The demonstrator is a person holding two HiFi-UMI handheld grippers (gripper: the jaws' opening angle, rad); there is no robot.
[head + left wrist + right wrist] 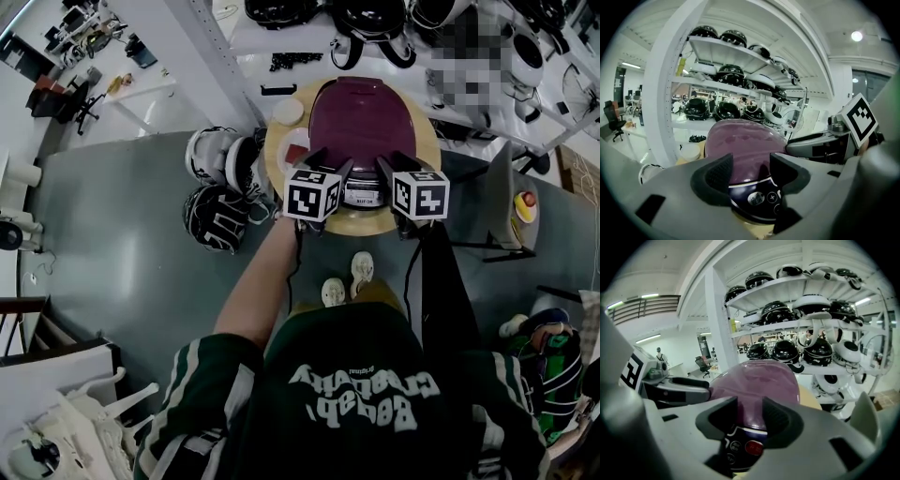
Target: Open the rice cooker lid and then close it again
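Head view: the scene is seen steeply from above; straight ahead of the person is taken as twelve o'clock.
Round pale wooden table (424,141): set at twelve o'clock from the person, with the cooker carried near its centre.
Rice cooker (362,150): stood mid-table, its front turned toward six o'clock.
Glossy maroon domed lid (361,98): seen lying flat on the cooker's body, so it is judged shut.
Dark control panel (364,195): found on the six o'clock face, between the two grippers.
Left gripper (330,161): held at about seven o'clock of the cooker. Its jaws are spread wide and nothing is pressed by the pads. Only the panel and the lid's edge are seen through the gap.
Right gripper (398,161): held at about five o'clock of the cooker, with its jaws parted rather less widely and nothing gripped.
Small white round disc (288,112): laid on the table at nine o'clock of the lid.
Deciding relation: the lid's long axis is judged to run from six to twelve o'clock, with the hinge presumably at twelve. The front lip lies at twelve o'clock of both grippers and neither is clearly nearer, so a lift would be started from the six o'clock edge.
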